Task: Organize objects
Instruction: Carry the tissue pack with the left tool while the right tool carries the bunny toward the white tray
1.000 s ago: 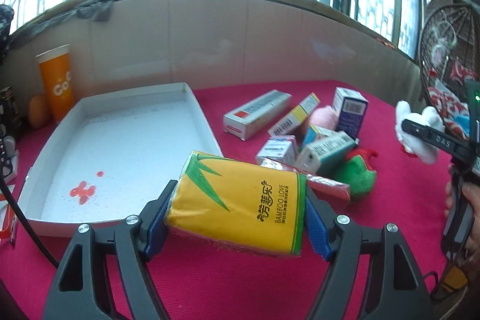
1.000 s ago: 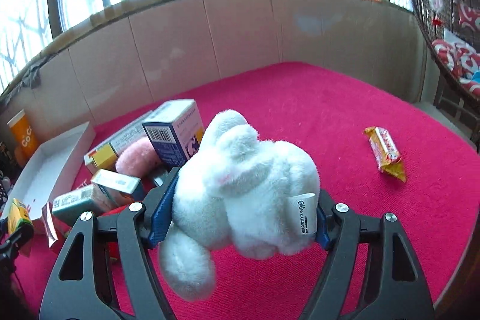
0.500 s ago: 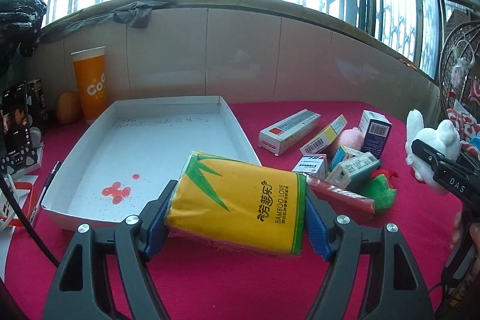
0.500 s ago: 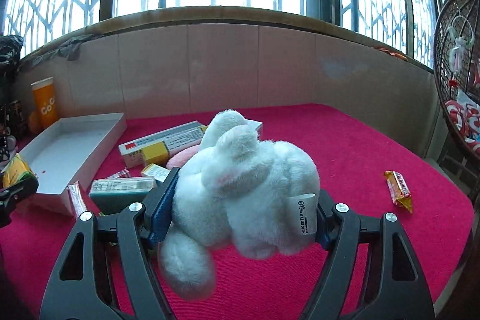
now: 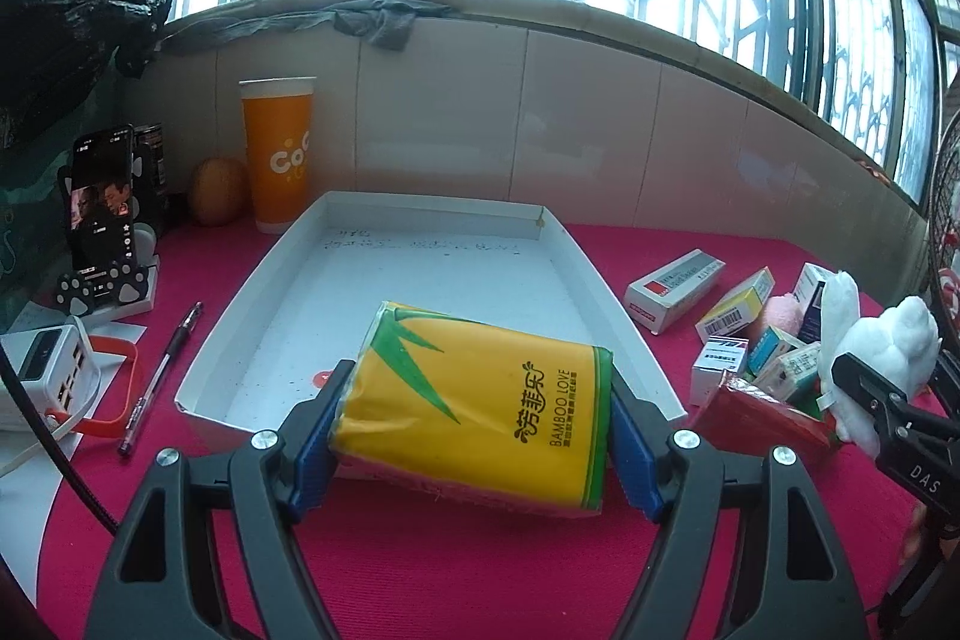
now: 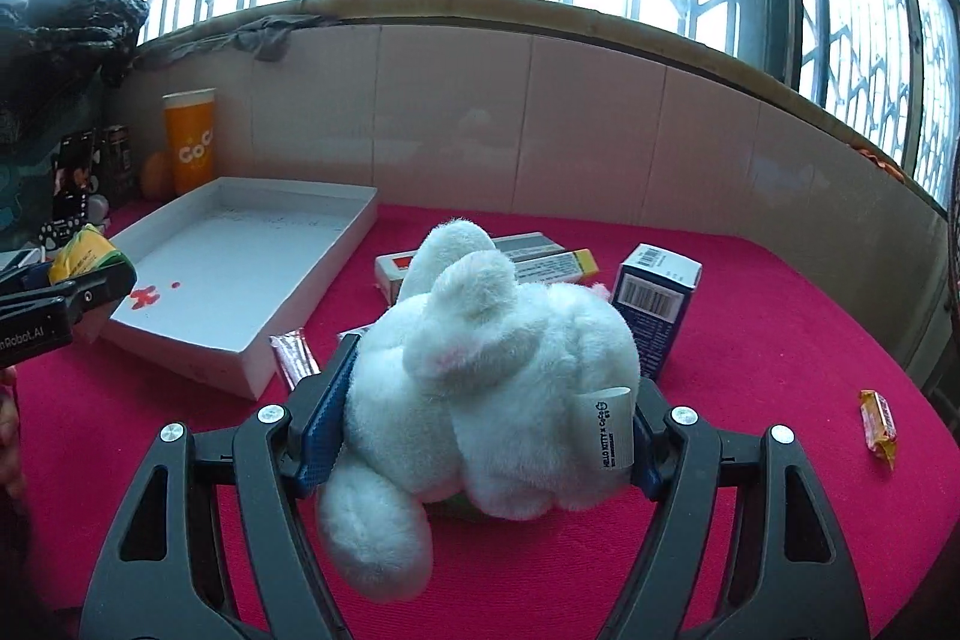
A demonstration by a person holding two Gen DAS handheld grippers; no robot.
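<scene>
The white tray (image 5: 606,280) holds nothing yet. The tissue pack (image 5: 474,400) is clamped in the left gripper (image 5: 471,436) above the tray's near edge. The plush rabbit (image 6: 486,400) is clamped in the right gripper (image 6: 480,436), right of the tray. Small boxes (image 5: 672,289) remain right of the tray, unsorted.

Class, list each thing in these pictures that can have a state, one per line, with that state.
Left gripper: shut on tissue pack, held above the table.
Right gripper: shut on plush rabbit.
White tray: empty, red stain inside.
Phone: screen on, upright.
Blue box: upright, closed.
</scene>
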